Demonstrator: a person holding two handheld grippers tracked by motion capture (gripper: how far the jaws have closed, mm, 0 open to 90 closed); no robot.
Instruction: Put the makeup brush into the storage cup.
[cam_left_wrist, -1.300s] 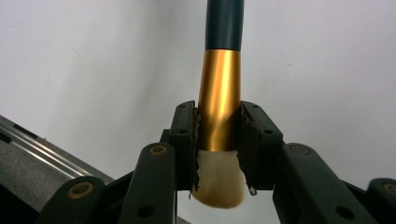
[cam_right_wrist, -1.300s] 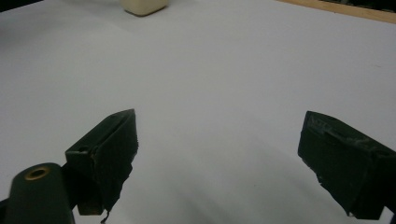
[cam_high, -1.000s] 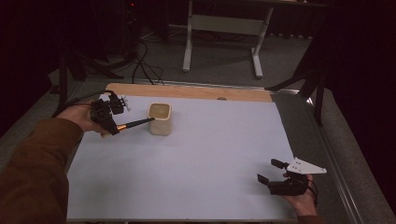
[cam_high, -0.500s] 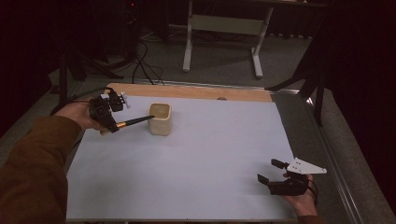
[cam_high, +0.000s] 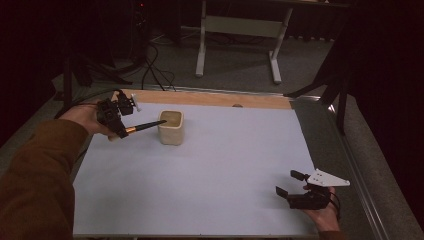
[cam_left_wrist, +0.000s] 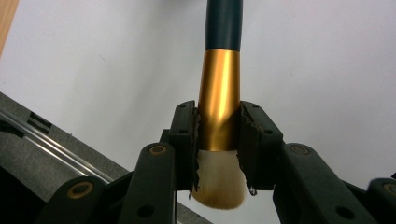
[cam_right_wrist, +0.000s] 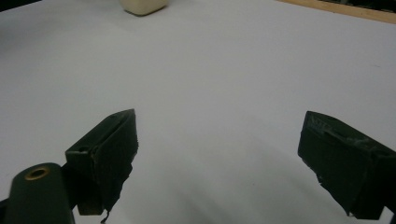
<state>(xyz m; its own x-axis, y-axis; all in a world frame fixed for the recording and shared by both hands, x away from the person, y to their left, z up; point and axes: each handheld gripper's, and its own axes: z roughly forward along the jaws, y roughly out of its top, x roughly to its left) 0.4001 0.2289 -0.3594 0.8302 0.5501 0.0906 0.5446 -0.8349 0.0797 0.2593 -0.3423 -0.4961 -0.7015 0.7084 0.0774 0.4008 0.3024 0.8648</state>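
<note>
A makeup brush (cam_high: 145, 126) with a gold ferrule (cam_left_wrist: 218, 102) and a dark handle is clamped in my left gripper (cam_high: 122, 132), held above the table's far left. The pads squeeze the ferrule, with the tan bristles (cam_left_wrist: 219, 184) behind the left gripper (cam_left_wrist: 217, 135). The handle's tip reaches the rim of a cream square cup (cam_high: 171, 128), which stands upright on the white table (cam_high: 225, 165). At the front right my right gripper (cam_high: 288, 183) rests low in a hand, jaws wide apart and nothing between them. From the right gripper (cam_right_wrist: 219, 135) the cup (cam_right_wrist: 142, 5) shows far off.
A wooden strip (cam_high: 210, 98) runs along the table's far edge and a metal rail (cam_high: 360, 175) along its right side. Cables and a desk frame (cam_high: 240, 30) stand on the floor beyond. The white surface between cup and right gripper is open room.
My left gripper has risen slightly with the brush, bringing the handle tip up to the cup's rim. The right gripper has stayed where it was.
</note>
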